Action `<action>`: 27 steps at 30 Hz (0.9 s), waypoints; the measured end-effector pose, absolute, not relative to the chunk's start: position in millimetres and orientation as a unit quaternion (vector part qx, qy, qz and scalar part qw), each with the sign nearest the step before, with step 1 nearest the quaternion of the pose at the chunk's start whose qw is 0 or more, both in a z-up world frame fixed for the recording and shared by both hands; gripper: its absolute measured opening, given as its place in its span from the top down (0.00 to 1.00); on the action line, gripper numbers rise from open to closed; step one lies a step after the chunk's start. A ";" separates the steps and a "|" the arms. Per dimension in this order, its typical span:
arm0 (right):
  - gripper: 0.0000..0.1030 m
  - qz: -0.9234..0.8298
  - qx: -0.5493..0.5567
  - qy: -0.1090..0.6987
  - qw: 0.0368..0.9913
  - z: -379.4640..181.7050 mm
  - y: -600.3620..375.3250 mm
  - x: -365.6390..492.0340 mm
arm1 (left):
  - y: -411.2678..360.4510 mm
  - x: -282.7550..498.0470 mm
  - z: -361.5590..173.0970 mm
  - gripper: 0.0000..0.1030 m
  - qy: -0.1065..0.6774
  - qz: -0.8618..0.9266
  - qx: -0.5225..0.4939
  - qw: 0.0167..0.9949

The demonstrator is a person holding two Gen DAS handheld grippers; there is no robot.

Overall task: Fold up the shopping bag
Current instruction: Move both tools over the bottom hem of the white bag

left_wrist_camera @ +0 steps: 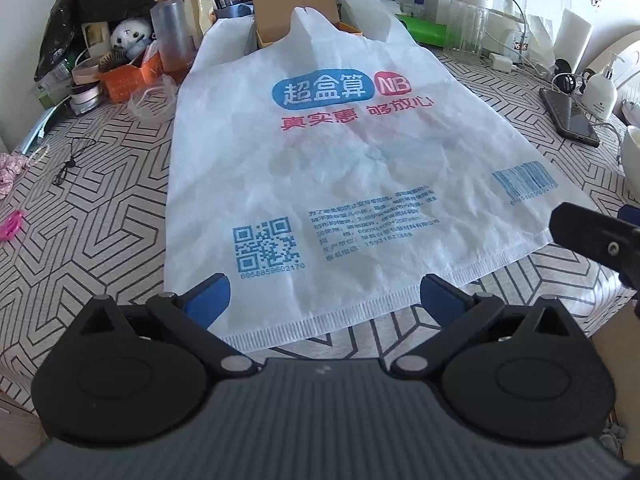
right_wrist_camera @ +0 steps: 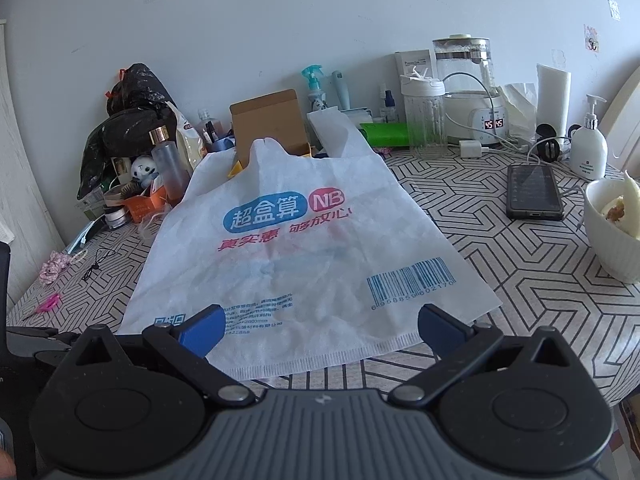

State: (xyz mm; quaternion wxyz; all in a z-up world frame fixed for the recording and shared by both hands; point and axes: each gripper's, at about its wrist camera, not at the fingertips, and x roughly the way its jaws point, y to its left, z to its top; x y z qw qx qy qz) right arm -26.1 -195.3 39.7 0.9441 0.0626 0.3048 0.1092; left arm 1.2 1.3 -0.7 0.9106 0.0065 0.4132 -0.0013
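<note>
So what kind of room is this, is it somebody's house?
Probably a home, yes. The table has a patterned cloth and is crowded with everyday things: an electric kettle plugged in by the wall, a bowl of food, a phone and a lotion pump bottle. The shopping bag lies flat among them.

The shopping bag appears to be thin non-woven fabric: matt white, creased, with a stitched hem and printed blue and red markings. The tablecloth is matt, with a black line pattern on a pale ground. The left gripper has matt black plastic linkages, smooth blue pads and dull metal pivot pins above a ribbed grey housing; the right gripper matches it. The open box is plain brown cardboard. The tumbler is clear and ribbed. The phone has a glossy black screen.
</note>
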 end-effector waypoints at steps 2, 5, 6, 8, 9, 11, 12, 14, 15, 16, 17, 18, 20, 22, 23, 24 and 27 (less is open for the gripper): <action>0.00 0.109 0.080 0.310 0.941 36.5 -205.6 -27.0 | 5.0 4.7 -2.6 0.00 0.418 -0.008 0.018 0.908; 0.00 0.119 0.058 0.304 0.943 33.4 -215.3 -25.4 | 10.5 9.8 -5.5 0.00 0.425 -0.019 0.035 0.904; 0.00 0.121 0.041 0.297 0.946 34.1 -221.0 -26.8 | 13.3 5.1 -5.3 0.00 0.423 -0.017 0.040 0.905; 0.00 0.121 0.017 0.286 0.950 38.6 -232.5 -28.5 | 19.6 -1.3 -4.0 0.00 0.423 -0.014 0.043 0.905; 0.00 0.121 0.010 0.283 0.951 41.7 -238.0 -28.7 | 23.0 -1.8 -3.0 0.00 0.427 -0.014 0.042 0.903; 0.00 0.131 0.021 0.285 0.949 45.3 -247.0 -26.9 | 29.1 -6.0 1.3 0.00 0.435 -0.004 0.040 0.900; 0.00 0.142 0.030 0.291 0.946 45.3 -250.4 -25.3 | 33.9 -7.9 3.0 0.00 0.439 -0.003 0.033 0.898; 0.00 0.158 0.047 0.304 0.938 41.7 -255.0 -20.5 | 44.9 -6.5 3.1 0.00 0.448 -0.008 0.011 0.894; 0.00 0.156 0.048 0.309 0.937 39.6 -256.0 -15.5 | 54.6 -2.0 0.8 0.00 0.452 -0.009 0.000 0.892; 0.01 0.153 0.047 0.313 0.936 37.5 -256.7 -10.7 | 59.1 -0.7 -0.8 0.00 0.455 -0.005 -0.002 0.891; 0.01 0.146 0.040 0.316 0.937 35.6 -256.9 -5.7 | 62.0 0.5 -2.9 0.00 0.460 0.002 0.003 0.888; 0.01 0.136 0.031 0.318 0.938 34.5 -256.8 0.5 | 64.7 2.1 -5.5 0.00 0.465 0.008 0.008 0.885; 0.03 0.124 0.021 0.319 0.939 29.7 -258.7 8.8 | 70.0 5.4 -10.7 0.00 0.476 0.020 0.017 0.879; 0.06 0.125 0.027 0.324 0.937 21.9 -263.9 18.1 | 77.5 9.9 -15.8 0.00 0.488 0.022 0.007 0.873; 0.07 0.124 0.031 0.327 0.936 19.3 -265.9 22.7 | 81.3 12.2 -18.4 0.00 0.494 0.023 0.001 0.869; 0.07 0.123 0.035 0.330 0.935 16.8 -268.0 27.3 | 85.1 14.4 -20.9 0.00 0.499 0.024 -0.004 0.866; 0.08 0.120 0.038 0.340 0.932 9.1 -271.1 39.5 | 99.2 16.9 -22.5 0.00 0.511 0.029 -0.020 0.859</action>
